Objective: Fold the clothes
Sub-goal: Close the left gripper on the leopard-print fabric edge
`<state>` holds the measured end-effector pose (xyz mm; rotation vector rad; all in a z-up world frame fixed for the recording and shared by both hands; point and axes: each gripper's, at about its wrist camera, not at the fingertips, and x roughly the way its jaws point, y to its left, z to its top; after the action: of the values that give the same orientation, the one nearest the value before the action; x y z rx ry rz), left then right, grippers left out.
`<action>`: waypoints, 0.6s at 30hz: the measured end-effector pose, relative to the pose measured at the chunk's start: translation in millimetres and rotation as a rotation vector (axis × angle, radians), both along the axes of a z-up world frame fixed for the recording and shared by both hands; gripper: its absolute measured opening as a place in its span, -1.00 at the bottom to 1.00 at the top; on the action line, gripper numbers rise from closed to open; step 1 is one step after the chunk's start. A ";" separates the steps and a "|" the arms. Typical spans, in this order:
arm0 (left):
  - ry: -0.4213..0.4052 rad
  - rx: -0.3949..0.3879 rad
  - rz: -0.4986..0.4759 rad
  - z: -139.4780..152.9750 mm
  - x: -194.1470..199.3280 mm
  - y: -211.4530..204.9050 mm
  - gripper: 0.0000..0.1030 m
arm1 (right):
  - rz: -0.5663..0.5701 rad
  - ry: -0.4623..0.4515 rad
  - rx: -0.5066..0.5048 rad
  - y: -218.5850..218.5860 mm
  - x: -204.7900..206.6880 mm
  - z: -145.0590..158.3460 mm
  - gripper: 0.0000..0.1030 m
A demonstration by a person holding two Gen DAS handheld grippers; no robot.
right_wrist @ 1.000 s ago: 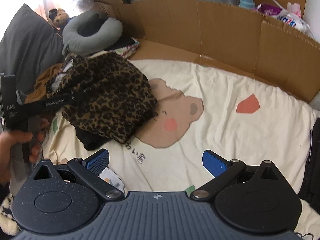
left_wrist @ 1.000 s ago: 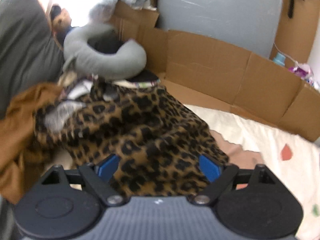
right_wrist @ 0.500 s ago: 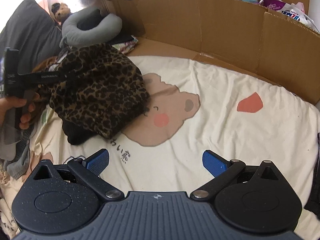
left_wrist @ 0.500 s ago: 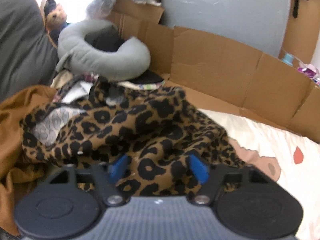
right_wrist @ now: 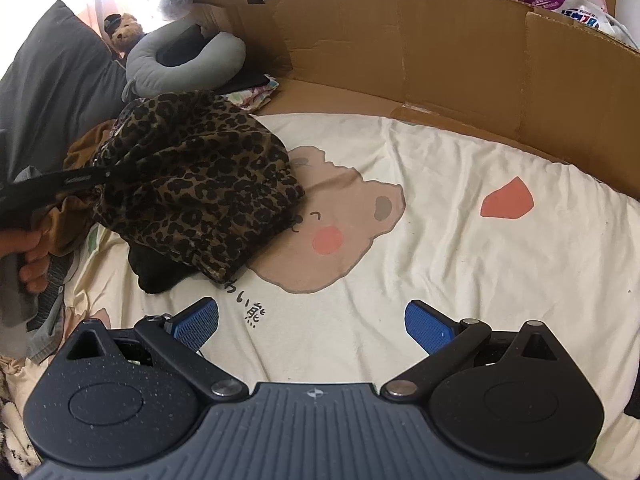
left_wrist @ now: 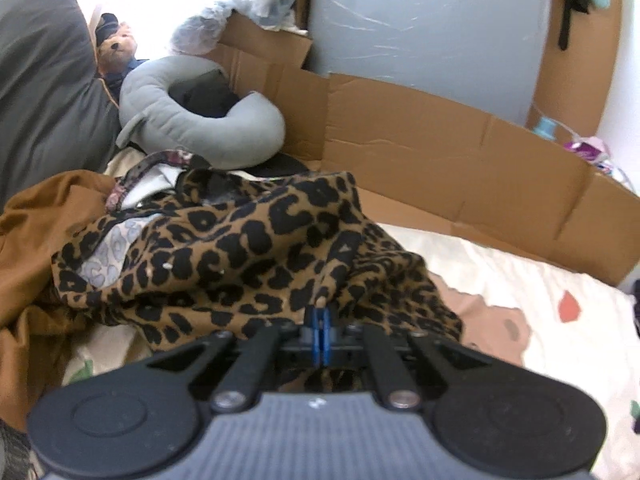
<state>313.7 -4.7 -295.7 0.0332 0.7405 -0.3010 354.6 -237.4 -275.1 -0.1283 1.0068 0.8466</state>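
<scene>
While the left gripper (left_wrist: 319,330) pinches the leopard garment (right_wrist: 196,176) with jaws closed, that bunched cloth lies on the sheet (right_wrist: 460,264) at left, long axis running from the pillow (right_wrist: 184,60) toward the right gripper (right_wrist: 312,326), whose jaws gape empty.

The left wrist view is taken low and close, along the left gripper (left_wrist: 319,334), and is pointed across the leopard-print garment (left_wrist: 248,256) toward the cardboard wall (left_wrist: 440,152) at the far edge of the cream blanket (left_wrist: 540,320) — the garment fills the near field. The right wrist view is set higher and further back, behind the right gripper (right_wrist: 312,320), and is aimed down over the middle of the blanket (right_wrist: 460,260) toward the same wall (right_wrist: 400,48). Shared by both views are the garment (right_wrist: 200,176), the grey neck pillow (left_wrist: 200,124) (right_wrist: 184,60), the teddy bear (left_wrist: 114,46) (right_wrist: 122,30) and the blanket's far-left corner.
</scene>
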 end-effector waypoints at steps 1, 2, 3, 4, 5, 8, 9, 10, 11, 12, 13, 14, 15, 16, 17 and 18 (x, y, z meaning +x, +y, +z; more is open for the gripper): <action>0.000 -0.007 -0.007 1.4 -4.1 -0.7 -0.97 | -0.003 0.002 0.002 -0.6 0.7 0.2 0.98; 0.002 -0.015 -0.014 2.5 -8.2 -1.5 -0.97 | -0.006 0.003 0.004 -1.1 1.2 0.4 0.98; 0.008 -0.023 -0.023 2.6 -12.0 -2.2 -0.97 | -0.008 0.005 0.006 -1.4 1.4 0.4 0.98; 0.015 -0.032 -0.031 2.7 -15.9 -2.8 -0.97 | -0.009 0.006 0.007 -1.5 1.5 0.2 0.98; 0.023 -0.043 -0.040 3.0 -19.9 -3.3 -0.97 | -0.010 0.008 0.008 -1.7 1.5 0.0 0.98; 0.044 -0.065 -0.068 2.6 -30.9 -7.2 -0.97 | -0.013 0.014 0.010 -2.2 1.4 -1.1 0.98; 0.052 -0.071 -0.078 2.1 -34.4 -9.0 -0.97 | -0.014 0.017 0.012 -2.7 1.4 -1.6 0.98; 0.059 -0.077 -0.091 1.2 -38.4 -11.7 -0.97 | -0.014 0.020 0.014 -3.0 1.6 -2.0 0.98; 0.065 -0.083 -0.105 0.2 -42.3 -14.5 -0.97 | -0.015 0.022 0.015 -3.1 1.5 -2.2 0.98; 0.072 -0.088 -0.119 -0.8 -46.2 -17.2 -0.97 | -0.015 0.023 0.016 -3.2 1.5 -2.3 0.98; 0.080 -0.094 -0.133 -1.8 -50.1 -19.9 -0.97 | -0.017 0.024 0.017 -3.4 1.4 -2.3 0.98; 0.089 -0.101 -0.148 -3.0 -54.0 -22.7 -0.97 | -0.018 0.026 0.018 -3.6 1.3 -2.1 0.98; 0.098 -0.108 -0.162 -4.2 -57.9 -25.6 -0.97 | -0.018 0.028 0.019 -3.8 1.2 -1.8 0.98; 0.108 -0.115 -0.176 -5.6 -61.6 -28.5 -0.97 | -0.019 0.028 0.022 -4.1 1.2 -1.3 0.98; 0.119 -0.122 -0.189 -7.4 -64.7 -31.4 -0.98 | -0.020 0.028 0.024 -4.3 1.2 -0.8 0.98; 0.130 -0.129 -0.202 -9.2 -67.7 -34.4 -0.98 | -0.021 0.028 0.025 -4.5 1.3 -0.6 0.98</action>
<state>245.9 -39.1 -304.9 -0.0346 0.8470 -0.5471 355.9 -241.9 -275.6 -0.0846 1.0223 0.8435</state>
